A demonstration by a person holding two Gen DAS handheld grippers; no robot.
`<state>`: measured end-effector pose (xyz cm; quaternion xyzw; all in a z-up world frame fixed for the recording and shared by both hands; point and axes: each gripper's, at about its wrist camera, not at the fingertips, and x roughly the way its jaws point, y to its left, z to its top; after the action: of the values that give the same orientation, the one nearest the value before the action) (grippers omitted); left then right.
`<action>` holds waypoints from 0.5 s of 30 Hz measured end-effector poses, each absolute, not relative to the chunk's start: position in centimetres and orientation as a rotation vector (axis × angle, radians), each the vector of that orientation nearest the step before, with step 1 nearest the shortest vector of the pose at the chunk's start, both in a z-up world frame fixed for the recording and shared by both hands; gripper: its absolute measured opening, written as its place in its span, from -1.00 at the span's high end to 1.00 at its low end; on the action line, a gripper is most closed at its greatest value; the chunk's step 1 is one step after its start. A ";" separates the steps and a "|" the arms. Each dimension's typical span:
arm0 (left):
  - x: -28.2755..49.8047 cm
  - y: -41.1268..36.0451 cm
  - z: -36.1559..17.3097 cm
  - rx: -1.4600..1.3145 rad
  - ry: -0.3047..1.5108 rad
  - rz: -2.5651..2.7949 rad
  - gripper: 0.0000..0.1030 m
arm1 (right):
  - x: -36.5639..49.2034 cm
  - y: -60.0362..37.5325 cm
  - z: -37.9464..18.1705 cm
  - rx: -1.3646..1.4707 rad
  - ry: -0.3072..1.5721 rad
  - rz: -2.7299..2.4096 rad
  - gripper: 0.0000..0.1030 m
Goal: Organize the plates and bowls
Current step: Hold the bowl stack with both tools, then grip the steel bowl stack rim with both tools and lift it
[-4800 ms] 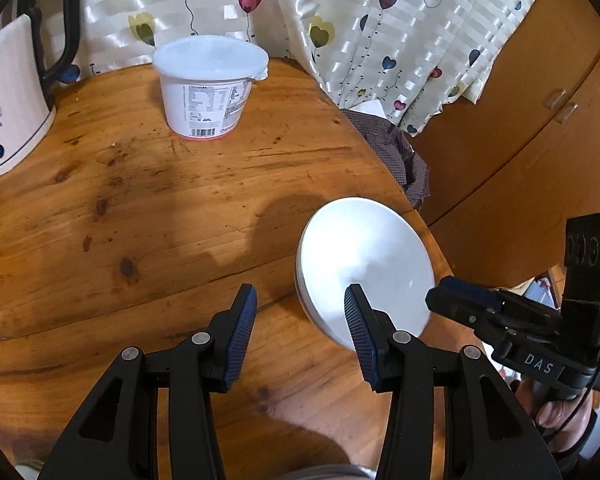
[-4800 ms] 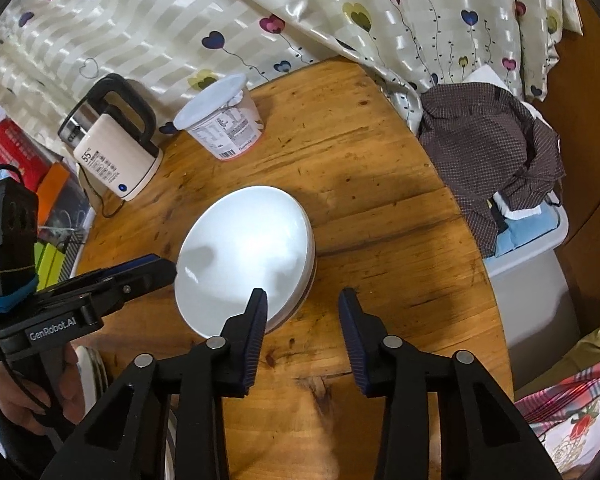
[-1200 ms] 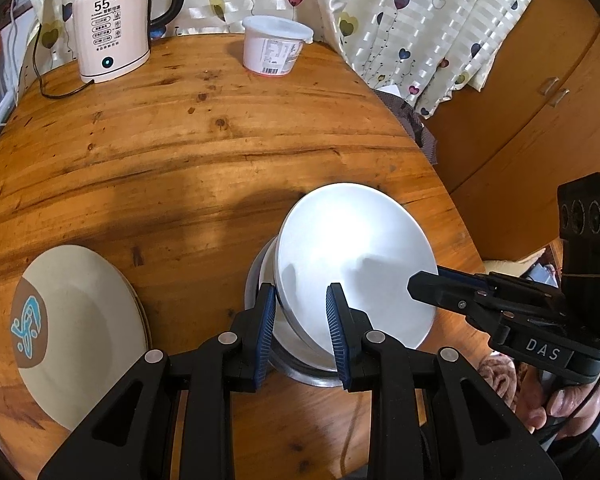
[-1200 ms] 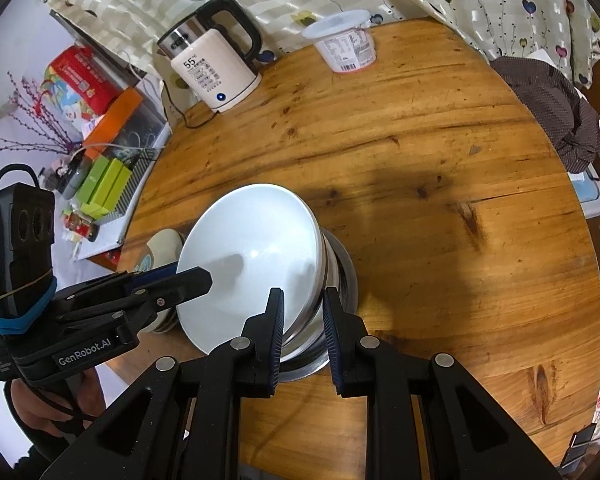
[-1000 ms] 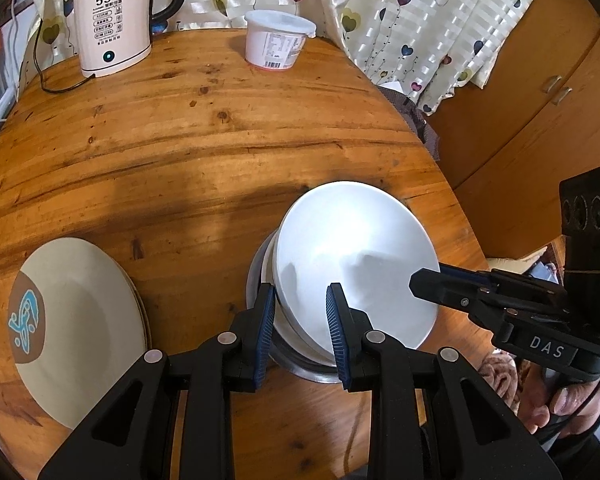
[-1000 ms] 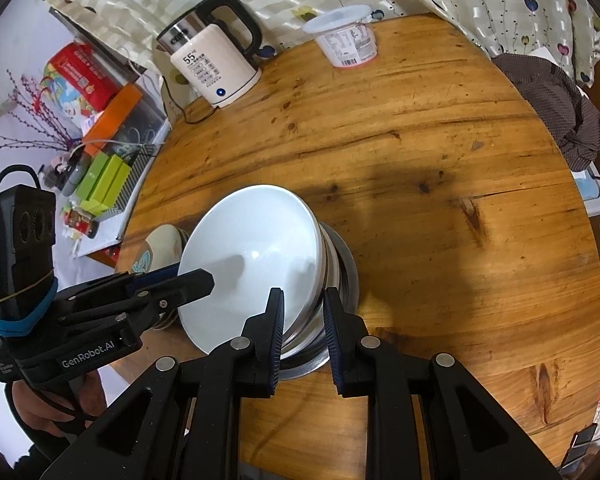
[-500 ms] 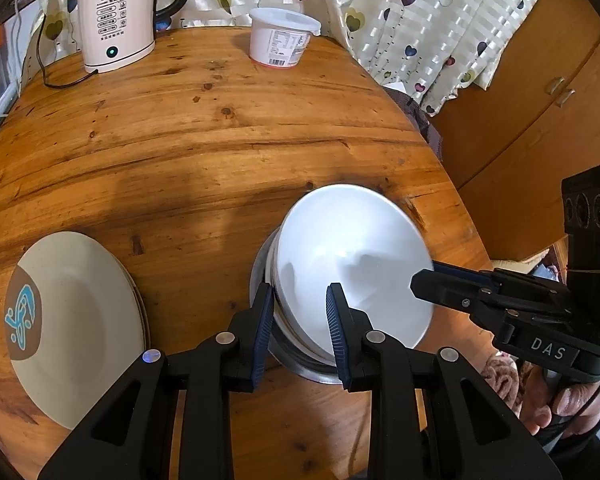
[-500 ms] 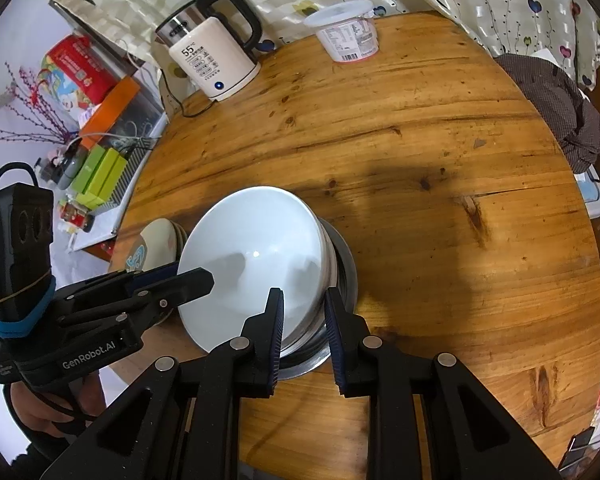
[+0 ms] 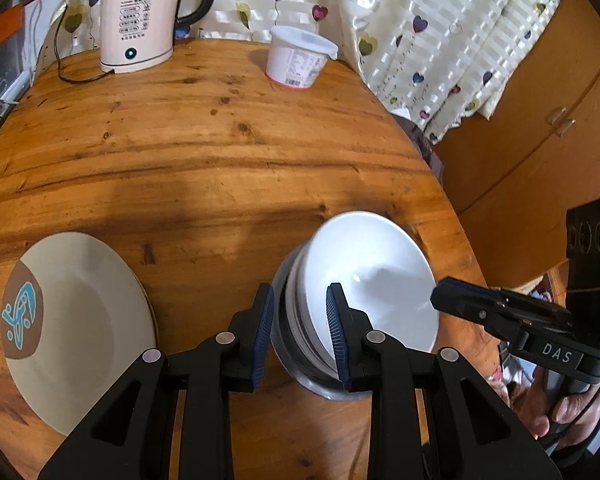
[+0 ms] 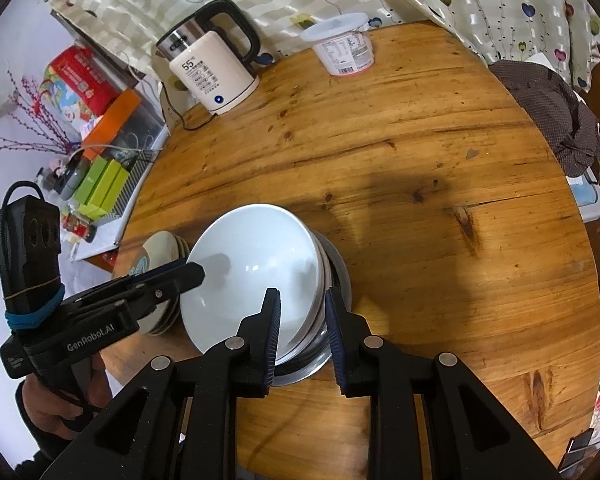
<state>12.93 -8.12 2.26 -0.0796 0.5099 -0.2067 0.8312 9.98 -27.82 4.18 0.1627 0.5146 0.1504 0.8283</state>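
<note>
A stack of white bowls [image 9: 372, 280] sits in a steel bowl [image 9: 320, 380] near the table's front edge; it also shows in the right wrist view [image 10: 256, 272]. My left gripper [image 9: 300, 330] is shut on the stack's left rim. My right gripper [image 10: 302, 330] is shut on the stack's right rim, with the steel bowl [image 10: 340, 272] below. A stack of cream plates with a brown and blue mark [image 9: 76, 320] lies left of the bowls, partly hidden in the right wrist view [image 10: 164, 246].
A white kettle [image 9: 136, 24] and a lidded white tub [image 9: 298, 58] stand at the back of the round wooden table [image 9: 220, 152]. A heart-print curtain [image 9: 440, 40] hangs behind. A dark shirt [image 10: 556, 116] and a shelf with boxes [image 10: 100, 176] flank the table.
Both grippers closed onto the white bowl stack and carried it toward the table's front, setting it into the steel bowl beside the cream plates. In the last second little has moved.
</note>
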 end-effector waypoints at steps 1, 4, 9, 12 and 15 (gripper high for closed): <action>13.1 -8.0 2.3 -0.174 1.075 -0.433 0.47 | 10.0 -27.9 4.1 0.348 1.091 0.322 0.56; 13.5 -7.9 2.3 -0.177 1.056 -0.429 0.48 | 10.0 -27.8 3.9 0.348 1.095 0.329 0.62; 13.8 -8.4 1.3 -0.183 1.082 -0.450 0.73 | 10.1 -27.5 3.8 0.344 1.099 0.334 0.72; 13.8 -8.5 1.3 -0.176 1.079 -0.450 0.73 | 10.1 -27.5 4.0 0.341 1.096 0.332 0.75; 13.7 -8.8 1.3 -0.150 1.078 -0.448 0.73 | 10.1 -27.6 4.2 0.345 1.093 0.330 0.75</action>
<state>13.69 -8.80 1.34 -0.0708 0.5084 -0.2113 0.8318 10.13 -27.61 4.23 0.1623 0.5148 0.1554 0.8274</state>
